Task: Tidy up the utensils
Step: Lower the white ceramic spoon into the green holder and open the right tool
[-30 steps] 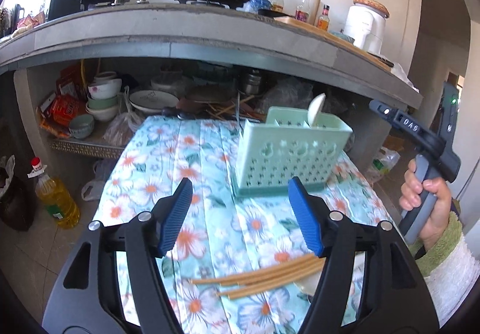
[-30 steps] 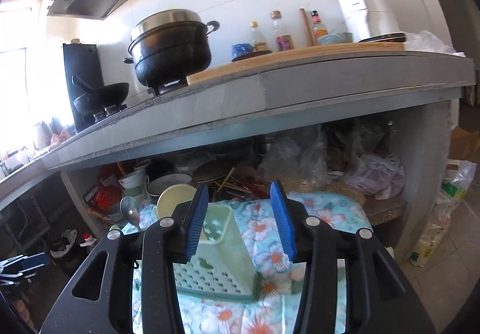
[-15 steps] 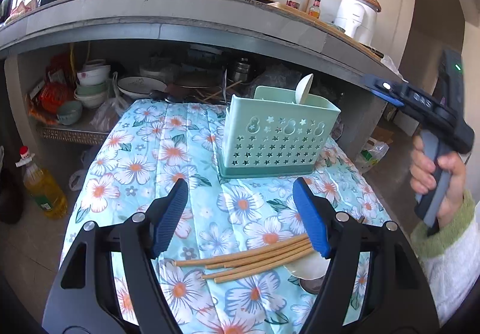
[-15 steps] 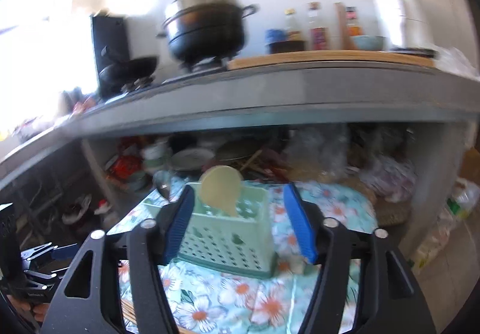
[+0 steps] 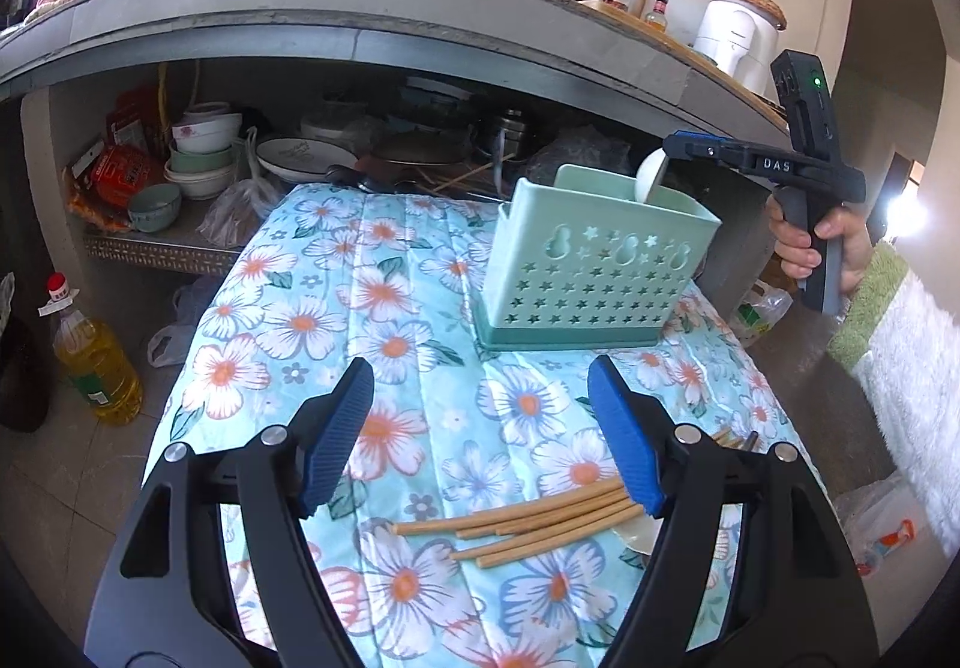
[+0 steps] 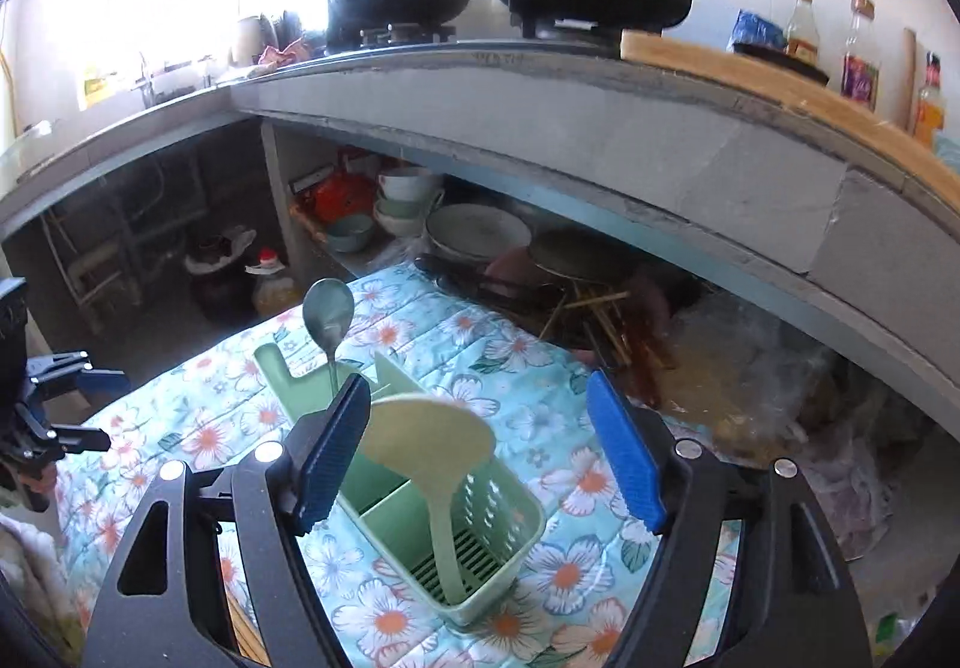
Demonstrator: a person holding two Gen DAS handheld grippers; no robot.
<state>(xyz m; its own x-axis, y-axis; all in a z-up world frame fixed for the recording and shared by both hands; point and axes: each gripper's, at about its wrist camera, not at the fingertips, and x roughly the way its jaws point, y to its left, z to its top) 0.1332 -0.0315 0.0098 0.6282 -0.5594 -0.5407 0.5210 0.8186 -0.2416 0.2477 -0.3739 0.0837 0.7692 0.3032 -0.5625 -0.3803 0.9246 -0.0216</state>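
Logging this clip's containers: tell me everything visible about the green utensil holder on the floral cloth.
The utensil holder is a pale green box that looks like plastic, on a darker green base. Star and gourd cut-outs pierce its wall; inner dividers split it into compartments over a slotted floor. It stands upright on the floral cloth. A metal spoon and a pale ladle stand inside, in separate compartments. Neither gripper touches it.
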